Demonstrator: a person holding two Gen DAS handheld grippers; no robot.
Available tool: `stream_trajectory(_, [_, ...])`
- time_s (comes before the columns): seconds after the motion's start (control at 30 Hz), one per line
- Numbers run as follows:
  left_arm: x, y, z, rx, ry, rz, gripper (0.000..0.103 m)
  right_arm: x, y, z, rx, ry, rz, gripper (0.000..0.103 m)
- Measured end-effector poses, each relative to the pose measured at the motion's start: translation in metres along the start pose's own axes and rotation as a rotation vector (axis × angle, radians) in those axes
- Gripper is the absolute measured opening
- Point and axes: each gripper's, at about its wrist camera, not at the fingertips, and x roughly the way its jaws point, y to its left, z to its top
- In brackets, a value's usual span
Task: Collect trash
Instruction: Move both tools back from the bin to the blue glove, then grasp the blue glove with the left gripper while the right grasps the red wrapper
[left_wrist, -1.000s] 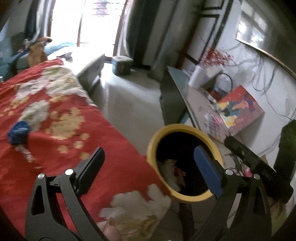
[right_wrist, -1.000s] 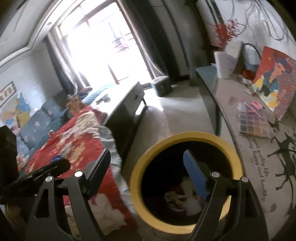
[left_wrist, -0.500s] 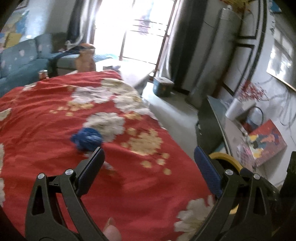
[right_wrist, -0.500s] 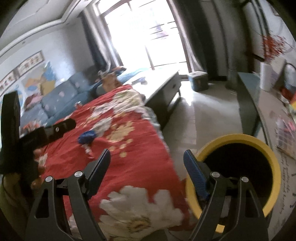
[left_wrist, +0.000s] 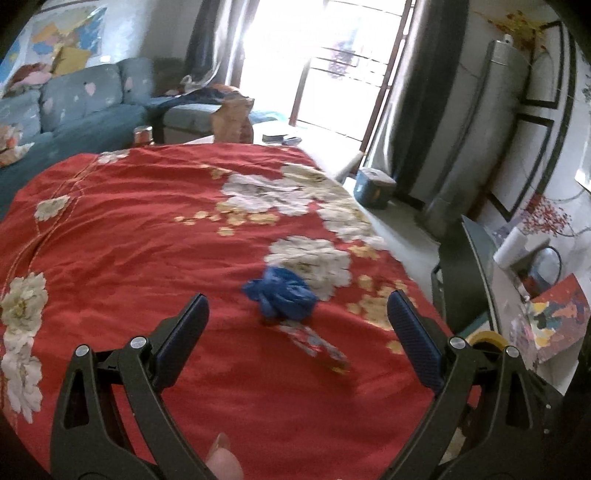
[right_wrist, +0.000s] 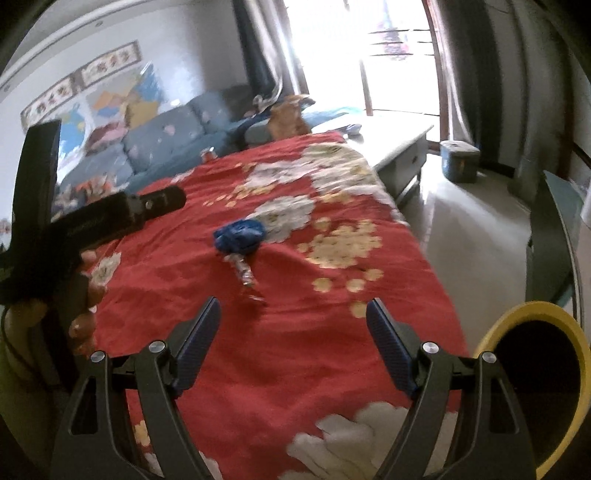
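Observation:
A crumpled blue wad (left_wrist: 282, 297) lies on the red flowered cloth (left_wrist: 147, 258), with a thin patterned wrapper (left_wrist: 317, 345) just in front of it. Both show in the right wrist view too, the blue wad (right_wrist: 239, 236) and the wrapper (right_wrist: 243, 275). My left gripper (left_wrist: 297, 314) is open and empty, hovering just short of the wad. My right gripper (right_wrist: 293, 325) is open and empty, farther back over the cloth. The yellow-rimmed black bin (right_wrist: 535, 373) stands at the right; only a sliver of its rim (left_wrist: 485, 338) shows in the left wrist view.
A blue sofa (left_wrist: 74, 107) stands behind the cloth. A white low table (right_wrist: 399, 144) and a small blue box (right_wrist: 458, 160) stand near the bright window. A dark side table (left_wrist: 476, 258) with a paper roll and a painting runs along the right wall.
Both grippers have swung left from above the bin to over the red cloth. The blue wad and wrapper now lie ahead of the left gripper. The bin has slid to the right edge.

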Motion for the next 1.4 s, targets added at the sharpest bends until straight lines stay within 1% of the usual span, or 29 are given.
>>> stream_trajectory(0.13, [0.012,0.021,0.005,-0.028,0.020,0.021,0.088,0.023,0.012,0.003,-0.039,0.046,0.013,0.078])
stream_trajectory(0.17, [0.017,0.025,0.007,-0.033,0.028,0.024,0.086,0.028,0.014,0.004,-0.046,0.058,0.015,0.078])
stream_trajectory(0.2, [0.021,0.030,0.007,-0.041,0.041,0.024,0.082,0.033,0.017,0.005,-0.056,0.069,0.018,0.078])
stream_trajectory(0.3, [0.036,0.040,0.010,-0.078,0.075,0.001,0.073,0.047,0.024,0.007,-0.080,0.093,0.025,0.077])
stream_trajectory(0.37, [0.044,0.044,0.011,-0.092,0.092,-0.007,0.072,0.054,0.028,0.007,-0.094,0.107,0.030,0.074])
stream_trajectory(0.43, [0.053,0.046,0.013,-0.103,0.110,-0.028,0.062,0.065,0.032,0.010,-0.107,0.128,0.034,0.068])
stream_trajectory(0.5, [0.059,0.046,0.013,-0.105,0.124,-0.042,0.061,0.074,0.034,0.011,-0.115,0.145,0.040,0.063])
stream_trajectory(0.57, [0.068,0.045,0.014,-0.095,0.137,-0.052,0.058,0.084,0.035,0.013,-0.122,0.161,0.046,0.057])
stream_trajectory(0.63, [0.074,0.044,0.015,-0.095,0.152,-0.069,0.055,0.094,0.037,0.012,-0.128,0.187,0.048,0.044])
stream_trajectory(0.67, [0.079,0.044,0.015,-0.104,0.166,-0.082,0.055,0.098,0.037,0.012,-0.129,0.195,0.051,0.042])
stream_trajectory(0.7, [0.083,0.044,0.014,-0.111,0.177,-0.092,0.055,0.103,0.038,0.011,-0.130,0.207,0.052,0.037])
stream_trajectory(0.73, [0.087,0.045,0.014,-0.120,0.187,-0.100,0.052,0.106,0.038,0.011,-0.130,0.214,0.051,0.032])
stream_trajectory(0.77, [0.091,0.045,0.013,-0.124,0.195,-0.103,0.051,0.109,0.038,0.010,-0.129,0.220,0.050,0.030])
stream_trajectory(0.8, [0.095,0.045,0.013,-0.129,0.205,-0.106,0.051,0.112,0.038,0.009,-0.127,0.227,0.048,0.023])
stream_trajectory(0.83, [0.098,0.044,0.012,-0.134,0.213,-0.111,0.051,0.113,0.038,0.008,-0.124,0.229,0.047,0.019])
stream_trajectory(0.87, [0.103,0.044,0.010,-0.138,0.225,-0.118,0.051,0.114,0.037,0.008,-0.118,0.228,0.050,0.019])
stream_trajectory(0.9, [0.106,0.044,0.009,-0.141,0.233,-0.120,0.048,0.113,0.036,0.007,-0.114,0.227,0.053,0.017])
stream_trajectory(0.93, [0.110,0.044,0.006,-0.146,0.245,-0.121,0.045,0.112,0.035,0.006,-0.111,0.225,0.055,0.017])
stream_trajectory(0.97, [0.113,0.045,0.005,-0.152,0.254,-0.125,0.044,0.111,0.035,0.005,-0.107,0.223,0.057,0.017])
stream_trajectory(1.07, [0.121,0.045,0.001,-0.166,0.277,-0.134,0.033,0.106,0.031,0.002,-0.093,0.216,0.058,0.016])
stream_trajectory(1.1, [0.122,0.044,0.000,-0.164,0.280,-0.137,0.026,0.103,0.030,0.000,-0.088,0.215,0.058,0.016])
stream_trajectory(1.2, [0.122,0.040,-0.002,-0.148,0.285,-0.142,0.015,0.095,0.026,-0.005,-0.078,0.208,0.056,0.015])
stream_trajectory(1.37, [0.115,0.036,-0.002,-0.133,0.276,-0.147,0.007,0.081,0.020,-0.010,-0.047,0.188,0.053,0.013])
stream_trajectory(1.4, [0.113,0.034,-0.002,-0.128,0.272,-0.148,0.007,0.078,0.018,-0.011,-0.041,0.182,0.054,0.010])
